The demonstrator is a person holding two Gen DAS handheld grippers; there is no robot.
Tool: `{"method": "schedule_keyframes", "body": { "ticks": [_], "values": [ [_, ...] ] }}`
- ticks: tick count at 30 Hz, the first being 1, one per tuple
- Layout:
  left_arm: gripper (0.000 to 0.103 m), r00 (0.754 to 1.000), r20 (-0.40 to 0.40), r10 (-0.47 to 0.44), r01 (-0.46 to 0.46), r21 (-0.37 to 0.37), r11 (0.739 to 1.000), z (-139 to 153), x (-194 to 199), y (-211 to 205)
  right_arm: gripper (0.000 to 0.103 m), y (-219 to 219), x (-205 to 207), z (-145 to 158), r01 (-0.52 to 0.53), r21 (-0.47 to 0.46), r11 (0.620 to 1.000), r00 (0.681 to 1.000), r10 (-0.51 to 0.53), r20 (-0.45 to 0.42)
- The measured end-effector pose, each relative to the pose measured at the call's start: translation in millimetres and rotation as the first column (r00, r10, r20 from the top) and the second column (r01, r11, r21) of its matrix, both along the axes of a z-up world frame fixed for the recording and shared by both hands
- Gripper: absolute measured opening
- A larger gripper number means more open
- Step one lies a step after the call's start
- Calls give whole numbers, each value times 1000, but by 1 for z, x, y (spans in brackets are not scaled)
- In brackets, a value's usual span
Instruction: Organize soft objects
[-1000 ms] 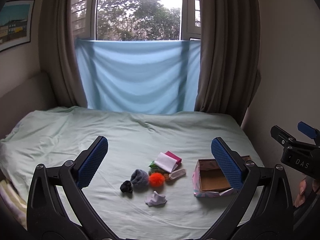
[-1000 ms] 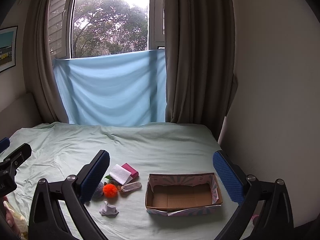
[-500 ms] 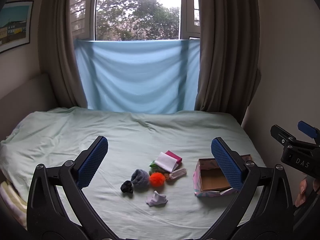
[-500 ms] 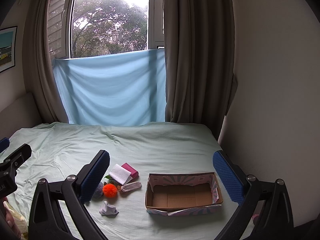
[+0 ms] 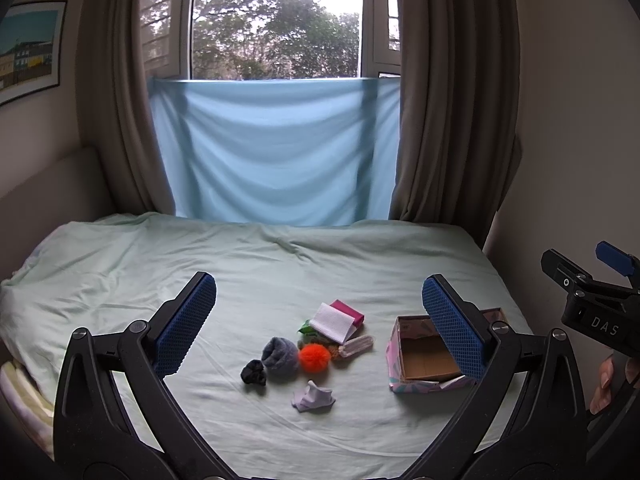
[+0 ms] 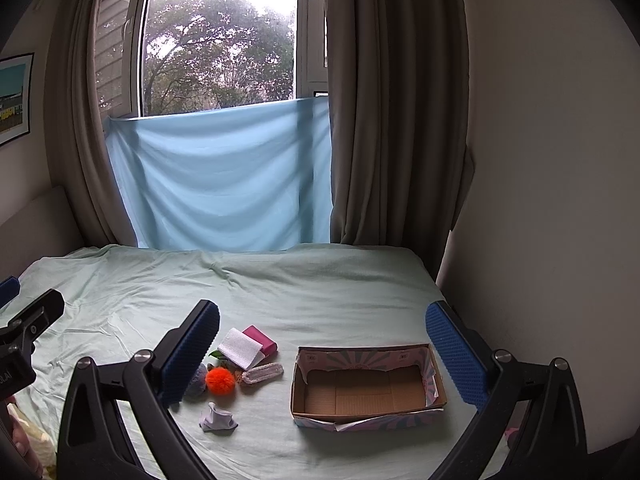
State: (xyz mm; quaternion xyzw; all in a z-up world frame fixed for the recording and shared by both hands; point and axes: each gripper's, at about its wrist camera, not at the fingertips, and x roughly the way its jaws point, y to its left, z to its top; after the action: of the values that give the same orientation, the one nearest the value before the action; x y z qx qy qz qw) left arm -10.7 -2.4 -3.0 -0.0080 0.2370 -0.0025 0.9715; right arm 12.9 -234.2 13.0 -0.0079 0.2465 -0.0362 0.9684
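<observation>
Right wrist view, right claw [image 6: 322,344] wide, finger hiding grey sock [image 6: 197,383]; left claw [image 5: 320,320] wide, box [image 5: 416,360] part-hidden

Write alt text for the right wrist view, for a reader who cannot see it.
An open right gripper hovers above a pale green bedsheet, framing an empty patterned cardboard box. Left of the box lie small soft items, including a fluffy orange pom-pom and a folded white cloth.
</observation>
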Motion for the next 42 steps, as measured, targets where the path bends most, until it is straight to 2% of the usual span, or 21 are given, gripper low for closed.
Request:
{"method": "schedule_keyframes", "body": {
  "ticks": [24, 28, 35, 42],
  "values": [
    [102, 999, -26, 22, -22, -14, 1000, 0, -5, -4, 103, 3, 2, -2, -15, -6, 1000, 1000, 15, -27],
    [102, 998, -55, 34, -35, -11, 999, -2, 3, -2, 103, 2, 3, -2, -17, -3, 1000, 999, 16, -32],
    [102, 993, -101, 53, -53, 7, 999, -31, 10, 18, 103, 12, 13, -20, -72, -12, 997, 995, 71, -70],
    [102, 983, -179, -39, 43, 19, 999, -77, 38, 59, 103, 48, 22, -63, -76, 39, 996, 984, 81, -155]
  ]
}}
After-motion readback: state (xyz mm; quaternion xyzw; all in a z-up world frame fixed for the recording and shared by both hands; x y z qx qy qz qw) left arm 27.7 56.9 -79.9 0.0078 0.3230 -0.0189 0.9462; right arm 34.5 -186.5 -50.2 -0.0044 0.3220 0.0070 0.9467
